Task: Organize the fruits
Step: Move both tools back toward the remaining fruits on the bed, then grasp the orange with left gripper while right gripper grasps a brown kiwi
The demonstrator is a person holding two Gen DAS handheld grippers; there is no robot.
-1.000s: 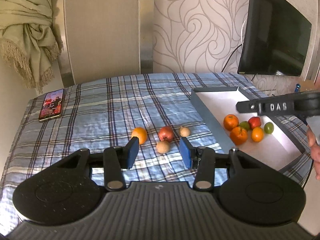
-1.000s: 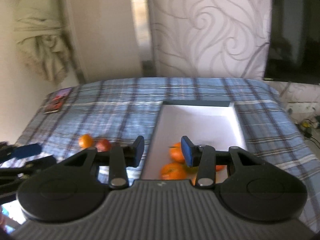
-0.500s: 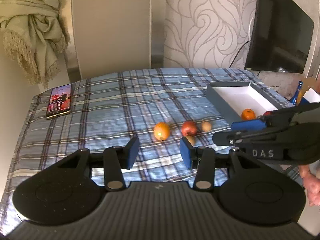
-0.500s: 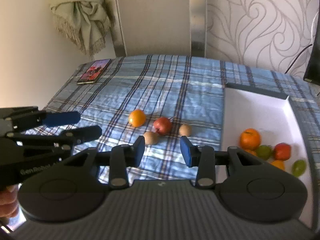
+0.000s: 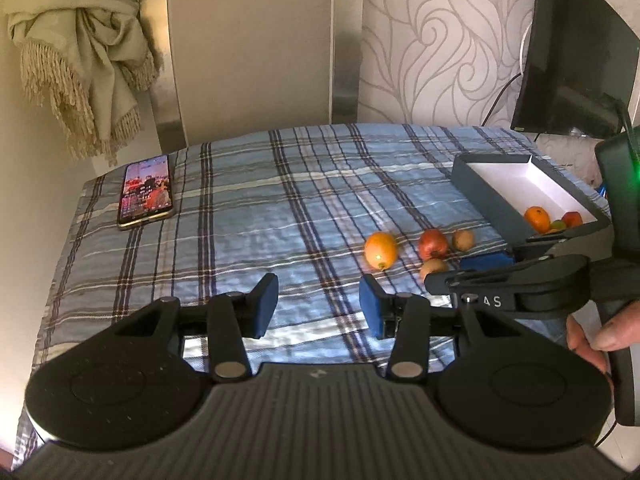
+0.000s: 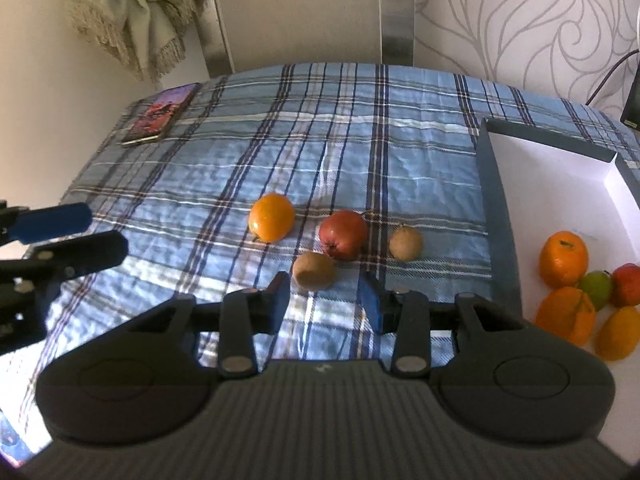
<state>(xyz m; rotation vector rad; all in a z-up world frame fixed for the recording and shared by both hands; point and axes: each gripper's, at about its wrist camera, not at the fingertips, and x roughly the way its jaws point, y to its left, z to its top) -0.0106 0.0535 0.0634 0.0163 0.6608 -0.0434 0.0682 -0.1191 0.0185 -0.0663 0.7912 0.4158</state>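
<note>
My right claw (image 6: 324, 294) gapes wide, 1 brown kiwi (image 6: 313, 270) just ahead between its tips; my left claw (image 5: 318, 300) hangs wide, holding nothing.

both wrist views face wall, sharing loose fruit (image 5: 432, 244) (image 6: 343, 235).

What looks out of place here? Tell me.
A phone, screen lit, lies at the far left corner of the plaid cloth, unrelated to the fruit. Four fruits, including an orange, remain outside the box.
</note>
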